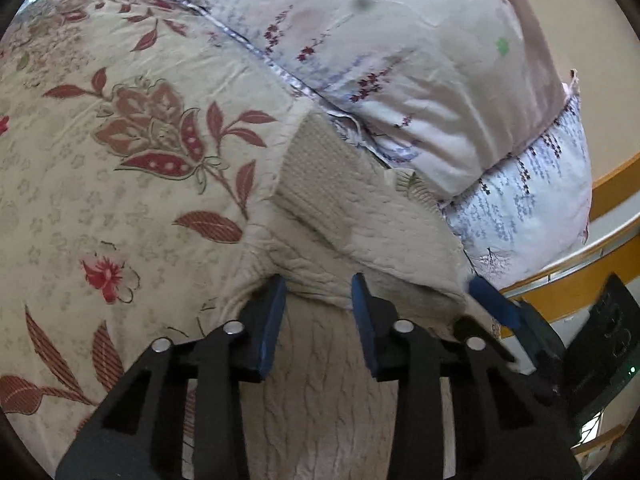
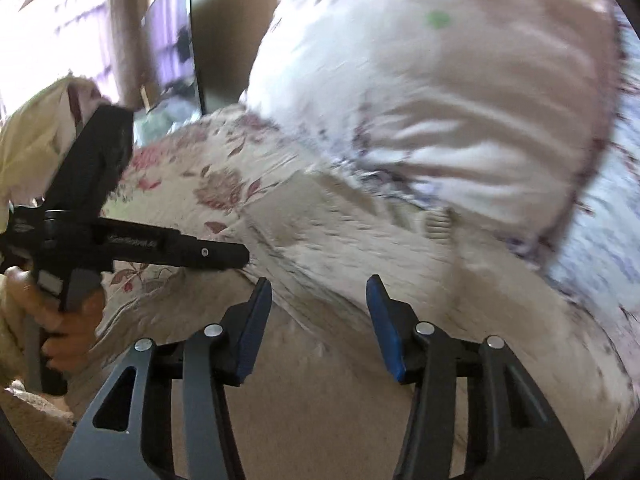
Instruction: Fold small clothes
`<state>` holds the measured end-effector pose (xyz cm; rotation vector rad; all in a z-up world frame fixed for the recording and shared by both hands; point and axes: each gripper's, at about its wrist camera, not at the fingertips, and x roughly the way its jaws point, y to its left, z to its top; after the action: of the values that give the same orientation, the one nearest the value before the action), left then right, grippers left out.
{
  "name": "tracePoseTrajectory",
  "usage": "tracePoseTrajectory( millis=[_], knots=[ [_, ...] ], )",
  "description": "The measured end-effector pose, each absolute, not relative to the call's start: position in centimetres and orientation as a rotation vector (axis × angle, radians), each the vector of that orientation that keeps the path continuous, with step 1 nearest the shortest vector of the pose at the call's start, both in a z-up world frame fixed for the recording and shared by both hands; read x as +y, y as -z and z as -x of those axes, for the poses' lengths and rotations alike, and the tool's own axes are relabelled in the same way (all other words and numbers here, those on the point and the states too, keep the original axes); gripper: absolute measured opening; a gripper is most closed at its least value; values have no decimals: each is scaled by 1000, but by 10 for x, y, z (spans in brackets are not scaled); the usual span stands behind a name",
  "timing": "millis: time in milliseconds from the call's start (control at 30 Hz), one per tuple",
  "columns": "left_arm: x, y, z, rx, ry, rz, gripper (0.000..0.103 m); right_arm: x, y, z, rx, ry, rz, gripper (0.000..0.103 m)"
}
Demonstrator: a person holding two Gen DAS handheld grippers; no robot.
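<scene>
Working on a bed here, floral bedspread covering most of the surface, cream with dusty red leaves and big paisley-ish blooms, looking a bit wrinkled. Piled against the far side: a pale pink pillow with little dark red sprigs, sitting on top of a whitish-blue quilt with a hanging-branch print. Peeking out past the bedding on the right, an orange-yellow wooden bed frame, plus a beige wall up top. From the right wrist view, very blurry, catching a dark tall panel and a bright window area in the far left corner.

Beige cable-knit sweater lying flat on the bedspread, close in, one sleeve folded over the body and angling up toward the pillow.

Left gripper hovering right over the sweater, blue pads standing apart with knit showing between them, not pinching anything. Right gripper also hanging above the sweater with a wide gap between its pads, gripping nothing. Also showing in the right wrist view: a hand wrapped around the left gripper's handle, cream sleeve above it.
</scene>
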<state>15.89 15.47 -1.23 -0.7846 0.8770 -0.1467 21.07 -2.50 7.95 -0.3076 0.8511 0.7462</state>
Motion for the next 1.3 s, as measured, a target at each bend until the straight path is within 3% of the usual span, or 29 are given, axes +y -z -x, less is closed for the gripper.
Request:
tracePoseTrajectory(
  millis=[200, 267, 367, 633, 800, 833, 867, 933, 1133, 1300],
  knots=[
    [158, 17, -160, 879, 149, 812, 28, 12, -49, -220, 870, -698, 481, 50],
    [161, 19, -159, 880, 148, 823, 25, 17, -39, -223, 869, -644, 534, 25],
    [163, 21, -159, 880, 146, 830, 20, 4, -42, -228, 862, -613, 440, 9],
    [163, 21, -157, 884, 142, 807, 19, -145, -96, -225, 763, -360, -244, 9],
    [163, 21, -158, 887, 158, 802, 20, -249, -63, -189, 922, -190, -503, 12],
    [163, 21, -158, 890, 162, 803, 21, -257, -58, -186, 948, -170, -519, 19],
    [163, 21, -159, 892, 164, 805, 21, -269, -54, -184, 965, -156, -551, 33],
    [163, 21, -160, 895, 169, 810, 22, -297, -56, -178, 947, -123, -650, 47],
    [162, 21, -160, 893, 172, 806, 25, -329, -47, -196, 966, -21, -736, 47],
    [160, 20, -163, 899, 175, 795, 27, -321, -24, -210, 1038, -40, -742, 38]
  ],
)
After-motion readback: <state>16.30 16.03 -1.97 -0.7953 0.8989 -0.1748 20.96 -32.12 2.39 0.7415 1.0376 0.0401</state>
